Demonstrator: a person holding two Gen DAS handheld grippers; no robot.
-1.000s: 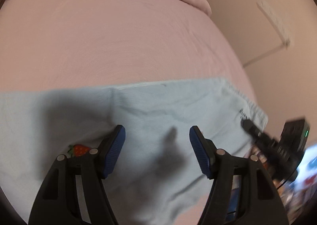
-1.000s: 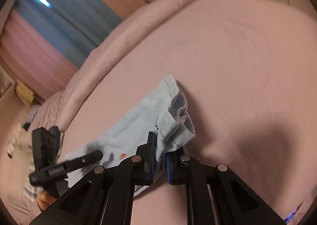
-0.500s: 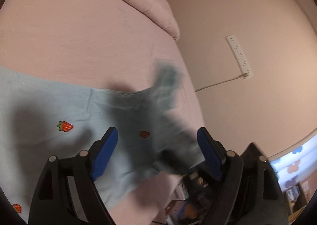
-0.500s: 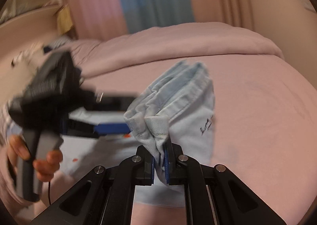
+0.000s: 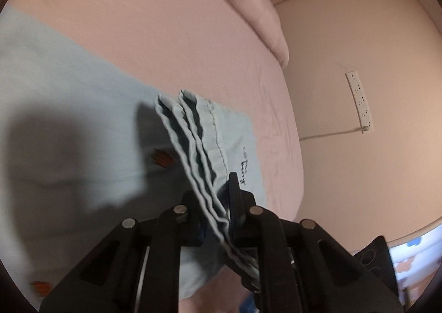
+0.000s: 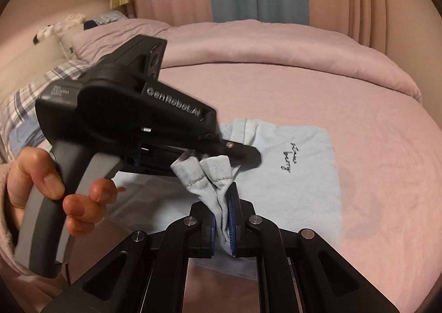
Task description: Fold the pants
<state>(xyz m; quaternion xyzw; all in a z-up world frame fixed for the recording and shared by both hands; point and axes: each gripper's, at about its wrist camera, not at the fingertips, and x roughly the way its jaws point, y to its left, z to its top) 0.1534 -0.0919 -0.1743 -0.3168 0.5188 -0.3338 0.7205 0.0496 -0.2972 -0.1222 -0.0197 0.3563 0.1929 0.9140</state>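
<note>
Light blue pants with small strawberry prints lie flat on the pink bed; the right wrist view shows dark script on the pants. A lifted, pleated bunch of waistband runs between the jaws of my left gripper, which are closing with the pads pressing on the cloth. My right gripper is shut on the same bunch from below. In the right wrist view the left gripper reaches in from the left, and its tip meets the bunch just above my right fingers.
A person's hand holds the left gripper's handle. A rolled pink duvet borders the bed's far side, with a plaid pillow at left. The wall with a power strip stands close past the bed's right edge.
My right gripper carried the waistband corner up and across to the left gripper. The left jaws, wide open before, have closed on that bunch. Both tools have rolled.
</note>
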